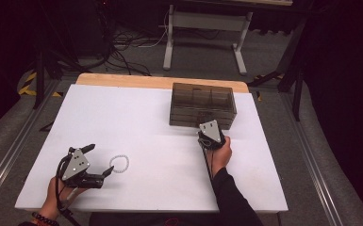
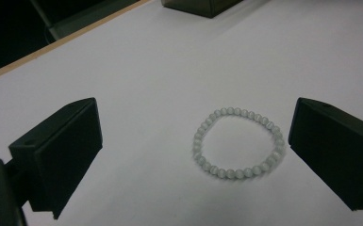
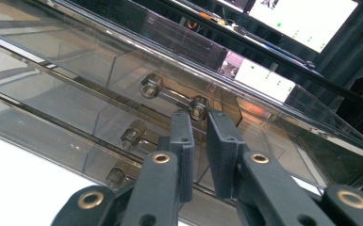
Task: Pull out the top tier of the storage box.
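While the bracelet (image 2: 238,143) lies flat on the white table (image 1: 146,117), the left gripper (image 1: 96,160) rests with jaws wide apart on either side of it, placed to close on the beads. The right gripper (image 3: 199,155) is at the smoky drawer box (image 1: 202,104), jaws nearly together around a drawer handle (image 3: 172,96), probably to pull it open; actual contact is unclear.
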Motion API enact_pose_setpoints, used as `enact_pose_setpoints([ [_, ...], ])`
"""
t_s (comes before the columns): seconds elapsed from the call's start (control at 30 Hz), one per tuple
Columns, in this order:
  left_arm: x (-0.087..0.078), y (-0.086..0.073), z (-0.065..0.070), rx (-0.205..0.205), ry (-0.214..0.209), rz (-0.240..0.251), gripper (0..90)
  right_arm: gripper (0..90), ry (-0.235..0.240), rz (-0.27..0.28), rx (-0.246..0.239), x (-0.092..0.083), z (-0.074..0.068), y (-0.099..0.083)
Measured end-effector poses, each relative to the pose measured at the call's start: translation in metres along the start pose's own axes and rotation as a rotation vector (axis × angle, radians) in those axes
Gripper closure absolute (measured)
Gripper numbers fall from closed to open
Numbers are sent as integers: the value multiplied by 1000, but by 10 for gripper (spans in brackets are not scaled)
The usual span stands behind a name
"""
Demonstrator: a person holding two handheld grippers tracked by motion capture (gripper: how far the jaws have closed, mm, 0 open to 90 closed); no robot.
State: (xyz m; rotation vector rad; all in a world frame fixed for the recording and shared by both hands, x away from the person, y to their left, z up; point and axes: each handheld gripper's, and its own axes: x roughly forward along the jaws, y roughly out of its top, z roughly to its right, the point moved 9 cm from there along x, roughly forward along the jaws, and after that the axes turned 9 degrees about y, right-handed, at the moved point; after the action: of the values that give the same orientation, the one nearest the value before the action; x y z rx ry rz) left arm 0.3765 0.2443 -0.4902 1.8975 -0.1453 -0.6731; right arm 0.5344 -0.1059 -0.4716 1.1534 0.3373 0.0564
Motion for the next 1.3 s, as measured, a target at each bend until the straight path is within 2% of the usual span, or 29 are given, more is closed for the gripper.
enact_pose_setpoints([
  [0.2, 0, 0, 0, -7, -1, 1, 40, 827, 1, -3, 3, 0, 0, 0],
  [0.43, -1, 0, 1, -2, -1, 1, 40, 828, 4, 0, 20, -1, 0, -1],
  [1.3, -1, 0, 1, 8, -4, -2, 41, 822, 9, -4, 32, -8, -3, -3],
])
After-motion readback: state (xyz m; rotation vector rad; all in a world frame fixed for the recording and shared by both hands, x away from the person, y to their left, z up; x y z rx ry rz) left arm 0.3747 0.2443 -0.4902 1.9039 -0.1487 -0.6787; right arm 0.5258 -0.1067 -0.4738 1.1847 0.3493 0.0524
